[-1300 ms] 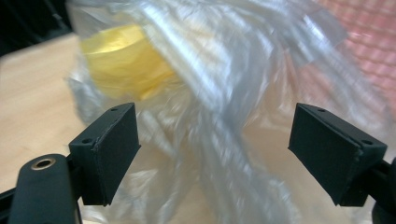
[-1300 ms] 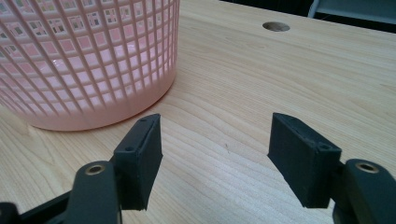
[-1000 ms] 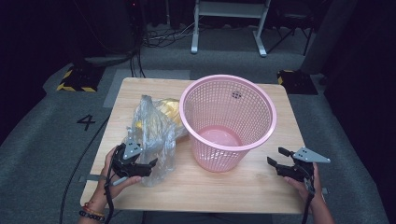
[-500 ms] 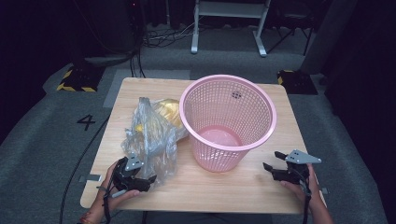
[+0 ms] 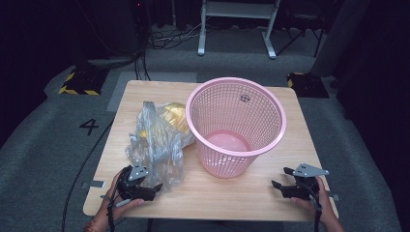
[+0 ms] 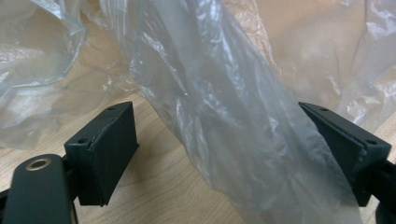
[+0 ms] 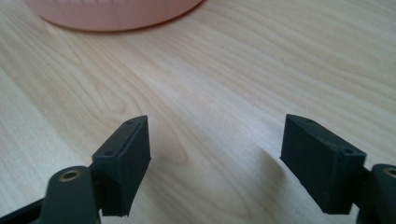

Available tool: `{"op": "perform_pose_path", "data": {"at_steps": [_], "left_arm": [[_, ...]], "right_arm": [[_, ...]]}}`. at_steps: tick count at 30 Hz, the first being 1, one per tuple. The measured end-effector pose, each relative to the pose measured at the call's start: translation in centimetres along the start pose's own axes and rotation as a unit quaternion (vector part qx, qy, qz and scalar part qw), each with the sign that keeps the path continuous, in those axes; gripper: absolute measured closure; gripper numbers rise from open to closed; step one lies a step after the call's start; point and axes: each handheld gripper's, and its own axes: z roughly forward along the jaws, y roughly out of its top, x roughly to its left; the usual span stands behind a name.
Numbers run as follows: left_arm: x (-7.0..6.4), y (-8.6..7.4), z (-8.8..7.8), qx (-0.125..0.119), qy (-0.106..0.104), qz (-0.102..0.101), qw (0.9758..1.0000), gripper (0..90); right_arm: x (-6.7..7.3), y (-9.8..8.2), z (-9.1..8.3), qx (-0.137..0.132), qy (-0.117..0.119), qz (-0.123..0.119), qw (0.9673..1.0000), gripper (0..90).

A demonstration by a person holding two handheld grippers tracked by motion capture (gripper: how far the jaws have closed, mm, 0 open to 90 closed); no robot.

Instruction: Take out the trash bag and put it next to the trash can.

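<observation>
1. Plastic bag [image 5: 157, 142] lies crumpled on the left half of the counter [image 5: 241, 193], just left of the pink basket [image 5: 235, 125] and touching its side, with something yellow [image 5: 173, 116] showing through at its far end.
2. Your left tongs [image 5: 147, 189] sit at the near left edge of the counter, right at the bag's near end. In the left gripper view a fold of the clear bag [image 6: 233, 140] hangs between the two jaws, which stand wide apart; it brushes the right-hand jaw, the left-hand jaw is clear of it, and nothing is pinched.
3. Your right tongs [image 5: 281, 178] rest low over the near right corner of the counter, well apart from the bag and near the basket's right side. Their jaws have just been opening and stand released, with only bare wood [image 7: 215, 107] between them.
4. Pink basket stands upright at the counter's middle; in the right gripper view its base [image 7: 112, 11] lies beyond the open jaws.
</observation>
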Motion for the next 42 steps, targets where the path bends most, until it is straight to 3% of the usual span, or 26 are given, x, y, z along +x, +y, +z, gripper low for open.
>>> {"op": "perform_pose_path", "data": {"at_steps": [11,42], "left_arm": [[-0.01,0.21,0.20,0.000,0.003,-0.002,1.0000,14.6],[0.22,0.49,0.49,-0.001,0.001,0.001,1.0000,14.8]], "right_arm": [[0.17,-0.86,-0.46,0.011,-0.012,0.023,0.9996,21.9],[0.14,-0.74,-0.31,0.012,-0.014,0.024,0.9996,21.1]]}}
